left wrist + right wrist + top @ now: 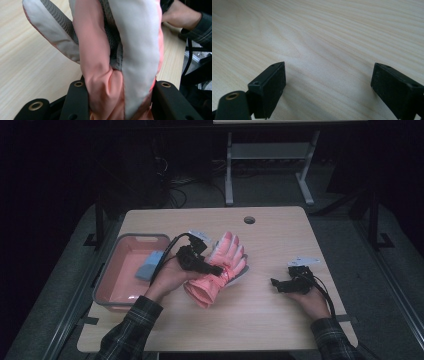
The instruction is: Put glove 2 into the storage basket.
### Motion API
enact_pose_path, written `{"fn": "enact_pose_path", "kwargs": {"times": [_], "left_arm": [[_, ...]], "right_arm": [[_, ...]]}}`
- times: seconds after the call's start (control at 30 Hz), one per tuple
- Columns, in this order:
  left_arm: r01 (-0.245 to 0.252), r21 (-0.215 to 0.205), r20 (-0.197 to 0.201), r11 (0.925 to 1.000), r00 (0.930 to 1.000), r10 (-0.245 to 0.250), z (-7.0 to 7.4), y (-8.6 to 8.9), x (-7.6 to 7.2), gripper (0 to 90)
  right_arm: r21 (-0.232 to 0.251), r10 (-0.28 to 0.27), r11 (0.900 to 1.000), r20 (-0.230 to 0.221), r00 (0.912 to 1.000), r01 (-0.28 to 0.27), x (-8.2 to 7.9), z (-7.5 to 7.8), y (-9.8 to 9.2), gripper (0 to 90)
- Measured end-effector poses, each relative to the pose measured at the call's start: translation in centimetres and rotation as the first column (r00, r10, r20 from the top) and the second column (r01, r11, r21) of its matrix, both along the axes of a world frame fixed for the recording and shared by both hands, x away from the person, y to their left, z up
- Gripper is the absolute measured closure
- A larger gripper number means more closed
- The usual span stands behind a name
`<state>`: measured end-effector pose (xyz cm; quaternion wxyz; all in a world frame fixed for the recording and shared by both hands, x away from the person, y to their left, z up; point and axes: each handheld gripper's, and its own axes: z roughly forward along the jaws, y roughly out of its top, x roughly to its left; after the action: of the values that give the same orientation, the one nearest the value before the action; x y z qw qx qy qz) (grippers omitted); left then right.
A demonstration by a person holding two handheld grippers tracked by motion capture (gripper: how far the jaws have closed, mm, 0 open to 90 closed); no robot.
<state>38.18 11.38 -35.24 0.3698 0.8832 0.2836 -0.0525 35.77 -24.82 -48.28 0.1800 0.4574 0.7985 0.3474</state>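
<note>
Glove [220, 270]: pink and white, we see it mid-table, cuff end lifted, fingers pointing away from us.
Left gripper [216, 269]: clamped across the glove's bunched fabric, we've got both jaws pressing on it.
Right gripper [275, 283]: jaws wide apart, nothing between them, low over bare wood.
Table [260, 320]: light wood.
Tub [107, 270]: pink, at our left, blue sponge [149, 265] inside.

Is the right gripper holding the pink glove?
No, the right gripper has its jaws open over bare table; the pink glove sits in the left gripper.
</note>
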Motion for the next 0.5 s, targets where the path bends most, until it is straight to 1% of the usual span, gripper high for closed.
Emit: {"fn": "enact_pose_path", "kwargs": {"times": [0.1,0.17,0.23,0.3,0.37,0.47,0.5], "left_arm": [[-0.013,0.01,0.011,0.9999,0.9999,0.013,0.8,0.8,0.2,61.4],[-0.028,0.001,0.01,0.9996,0.9996,0.028,1.4,1.6,0.3,61.3],[-0.039,0.005,0.011,0.9992,0.9992,0.039,1.9,2.4,0.4,61.3],[-0.056,0.002,0.02,0.9985,0.9983,0.056,2.4,3.2,0.5,61.3],[-0.072,-0.004,0.027,0.9974,0.997,0.073,2.7,4.0,0.6,61.3],[-0.108,-0.014,0.024,0.994,0.9938,0.108,3.2,5.5,0.8,61.2],[-0.108,-0.014,0.024,0.994,0.9938,0.108,3.2,5.5,0.8,61.2]], "right_arm": [[0.0,0.0,1.0,0.0,1.0,0.0,0.0,0.0,0.0,12.1],[0.0,0.0,1.0,0.001,1.0,0.0,0.0,0.0,0.0,12.0],[0.0,0.0,1.0,0.001,1.0,0.0,0.0,0.0,0.0,12.0],[0.0,0.0,1.0,0.001,1.0,0.0,0.0,0.0,0.0,12.0],[0.0,0.0,1.0,0.001,1.0,0.0,0.0,0.0,0.0,12.1],[0.0,-0.001,1.0,0.001,1.0,0.001,0.0,0.0,0.0,12.1],[0.0,-0.001,1.0,0.001,1.0,0.001,0.0,0.0,0.0,12.1]]}}
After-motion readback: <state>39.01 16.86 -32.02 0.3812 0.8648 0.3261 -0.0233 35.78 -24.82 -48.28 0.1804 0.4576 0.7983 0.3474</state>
